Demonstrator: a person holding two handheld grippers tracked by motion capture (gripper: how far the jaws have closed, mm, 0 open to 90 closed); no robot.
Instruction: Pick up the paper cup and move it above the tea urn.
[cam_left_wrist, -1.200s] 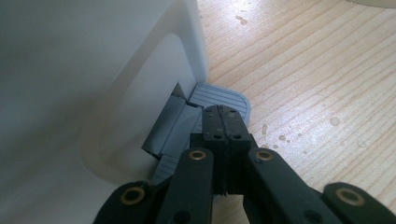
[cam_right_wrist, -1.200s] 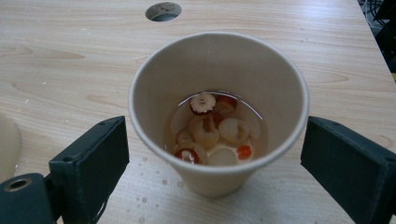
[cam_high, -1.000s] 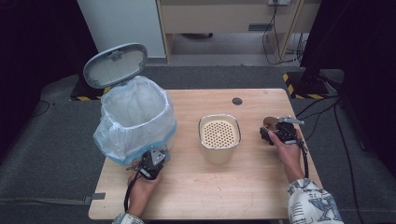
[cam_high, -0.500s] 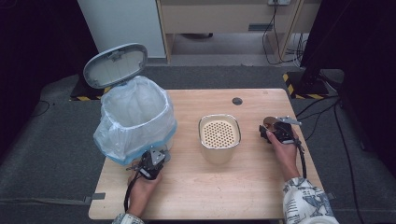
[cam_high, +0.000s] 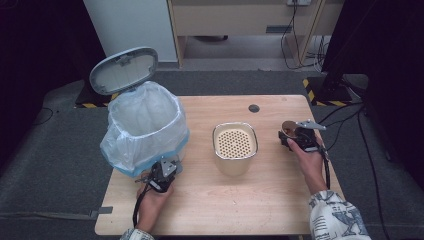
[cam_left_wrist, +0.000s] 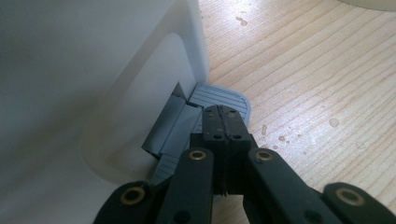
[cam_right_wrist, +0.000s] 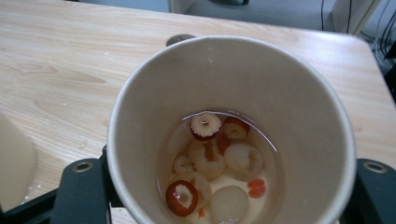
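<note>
A bin lined with a clear bag stands at the table's left, its grey lid raised. My left gripper is shut with nothing in it, and its tips rest on the bin's grey ribbed pedal. At the right, a paper cup holds pale liquid with red and white fruit slices. My right gripper has just been closing with this cup between its jaws. Its black fingers now press on both sides of the cup.
A cream square container with a perforated top stands in the middle of the wooden table. A dark cable hole lies near the far edge. Small droplets speckle the wood by the pedal.
The right gripper's jaws have drawn in around the paper cup. The left hand and the bin lid have kept still.
</note>
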